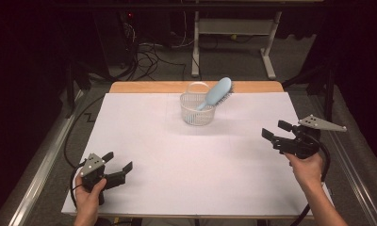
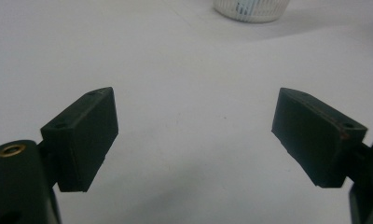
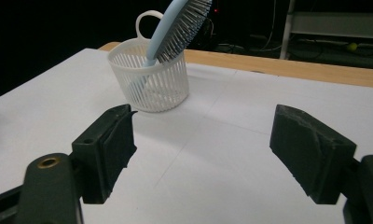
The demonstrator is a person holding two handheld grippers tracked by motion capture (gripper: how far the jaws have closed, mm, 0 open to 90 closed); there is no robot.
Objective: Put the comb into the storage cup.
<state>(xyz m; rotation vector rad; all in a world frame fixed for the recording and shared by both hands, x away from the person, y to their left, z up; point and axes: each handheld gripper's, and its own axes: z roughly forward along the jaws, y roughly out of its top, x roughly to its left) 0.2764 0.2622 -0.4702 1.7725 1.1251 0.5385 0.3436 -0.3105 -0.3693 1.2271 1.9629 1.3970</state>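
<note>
- Nearest the high camera, two forearms come in from the bottom edge, each hand gripping a black two-jaw tool over the white table [image 1: 177, 165].
- White table surface spreads wide, with a wooden strip along its far edge; no writing or label can be read on anything.
- Left gripper [image 1: 118, 167] sits low at the near left corner, held upright in a fist and tilted toward the table's middle; its jaws stand wide apart with nothing between them, as the left gripper view [image 2: 194, 135] confirms.
- Right gripper [image 1: 274, 133] hovers at the right edge, wrist bent inward, jaws likewise spread and empty [image 3: 201, 149], aimed at the basket.
- White slatted basket [image 1: 197, 110] stands at the far centre, well apart from both tools.
- Pale blue hairbrush [image 1: 217, 92] leans handle-down in the basket, bristled head jutting over the rim [image 3: 177, 25].
</note>
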